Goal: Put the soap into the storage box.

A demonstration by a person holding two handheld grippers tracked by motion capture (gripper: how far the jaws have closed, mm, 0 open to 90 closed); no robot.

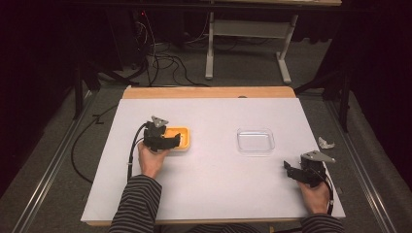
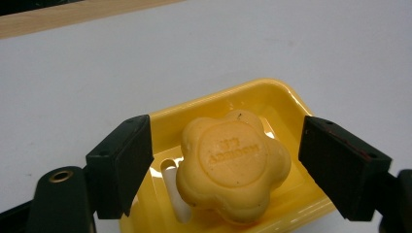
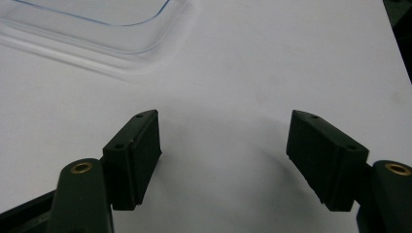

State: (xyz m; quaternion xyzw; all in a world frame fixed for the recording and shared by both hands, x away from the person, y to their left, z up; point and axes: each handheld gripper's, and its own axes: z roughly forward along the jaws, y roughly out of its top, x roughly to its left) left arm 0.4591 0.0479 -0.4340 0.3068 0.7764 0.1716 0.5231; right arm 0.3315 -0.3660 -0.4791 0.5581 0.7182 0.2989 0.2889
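While straddling the flower-shaped orange soap (image 2: 234,167) from both sides, stands parted, the left claw (image 2: 226,165), with a gap showing between each black pad and the soap, so no grip on it. Lies in the yellow soap dish (image 2: 286,99), that soap, tilted with its stamped face toward the camera and resting over a white slot in the dish floor. Sits on the left half of the white surface (image 1: 214,184) in the high view, the same dish (image 1: 183,141), partly under the left claw (image 1: 177,141), held there by the person's left hand (image 1: 151,160) in a striped sleeve. Bears a round embossed seal on its top face, the soap, with two lines of raised lettering seen upside down; too soft to read letter for letter. Rests open and empty near the right front edge of the surface, the right claw (image 3: 223,160), well apart from the soap. Lies between the two claws, nearer the right one, a clear plastic tray (image 1: 255,141), its corner (image 3: 97,19) visible ahead of the right claw.
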